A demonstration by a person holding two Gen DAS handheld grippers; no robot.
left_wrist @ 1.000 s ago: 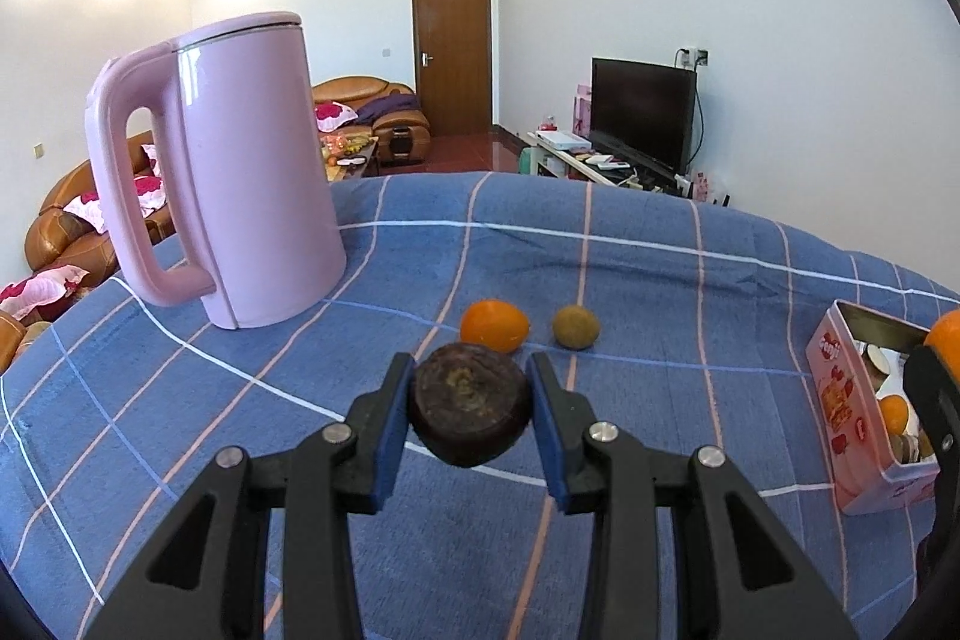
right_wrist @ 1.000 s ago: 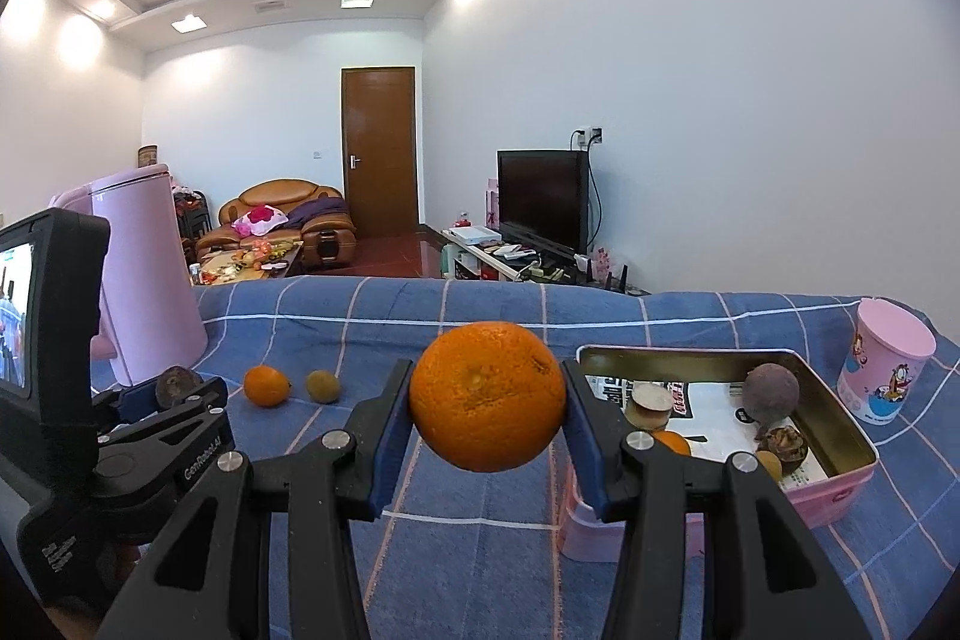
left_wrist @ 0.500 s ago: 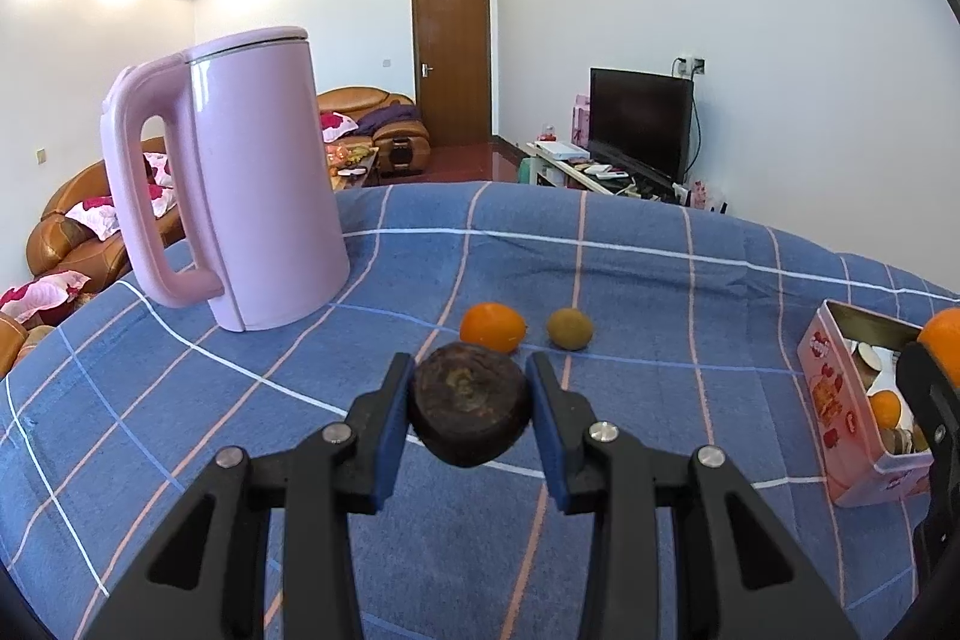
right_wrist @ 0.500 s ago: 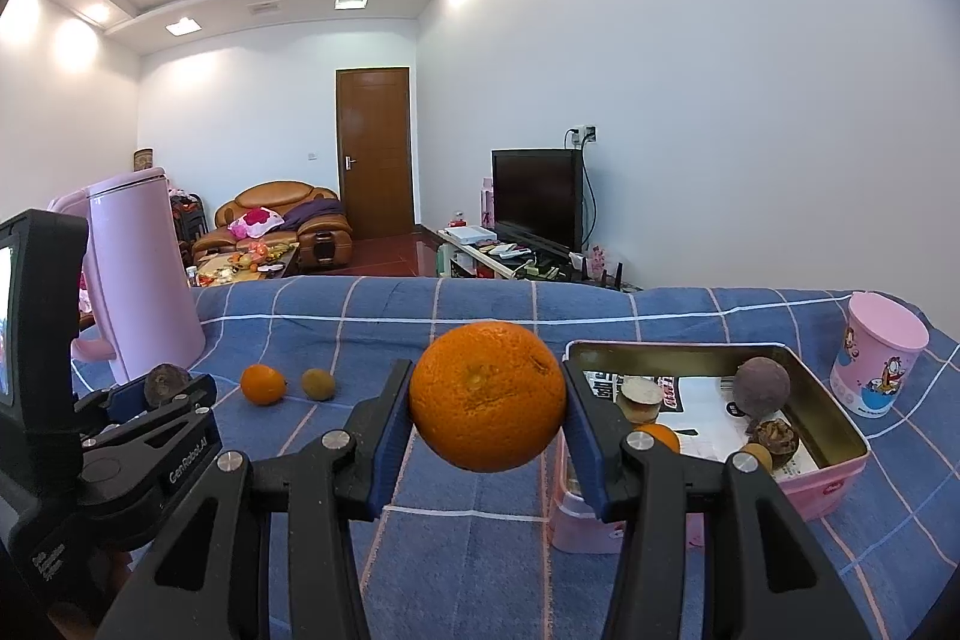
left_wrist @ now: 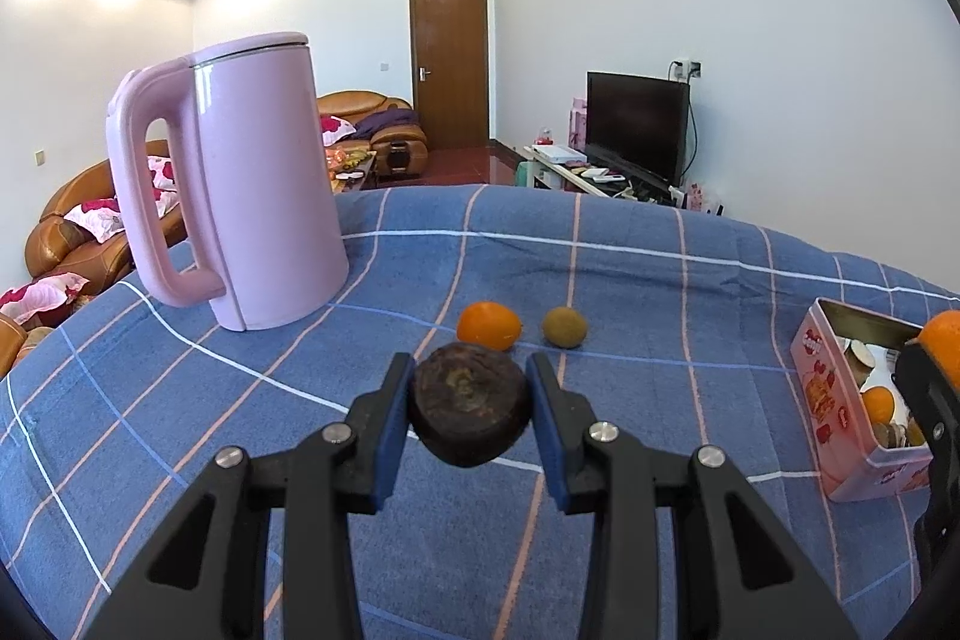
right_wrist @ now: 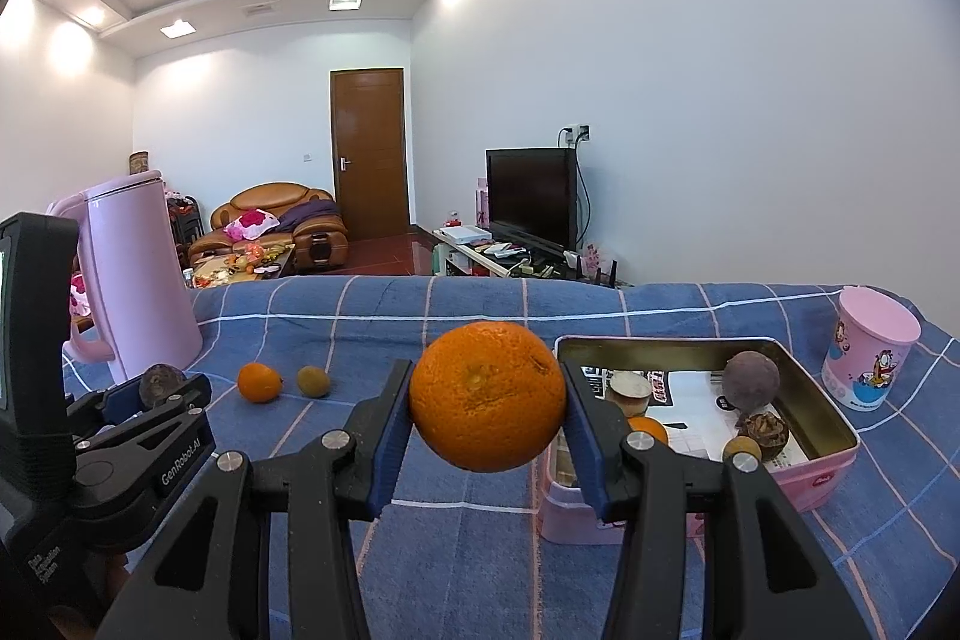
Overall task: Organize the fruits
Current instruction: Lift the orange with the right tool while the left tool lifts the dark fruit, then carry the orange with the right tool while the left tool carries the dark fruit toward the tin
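Note:
My left gripper [left_wrist: 470, 415] is shut on a dark brown wrinkled fruit [left_wrist: 469, 412], held above the blue checked cloth; the fruit also shows in the right wrist view [right_wrist: 161, 383]. My right gripper [right_wrist: 487, 403] is shut on a large orange [right_wrist: 487, 396], held left of and above a pink tin box [right_wrist: 822, 424]. The box holds several fruits, among them a purple one [right_wrist: 750, 379]. The box also shows in the left wrist view [left_wrist: 834, 400]. A small orange [left_wrist: 488, 325] and a green-brown fruit [left_wrist: 564, 328] lie on the cloth beyond the left gripper.
A tall pink kettle [left_wrist: 252, 184] stands at the left on the cloth. A pink cartoon cup [right_wrist: 870, 346] stands right of the box. The table's far edge [right_wrist: 480, 283] drops to a living room with sofa and TV.
Both grippers have drawn back and up a little with their fruits; the kettle, loose fruits and box sit slightly farther off and shifted right in the left view.

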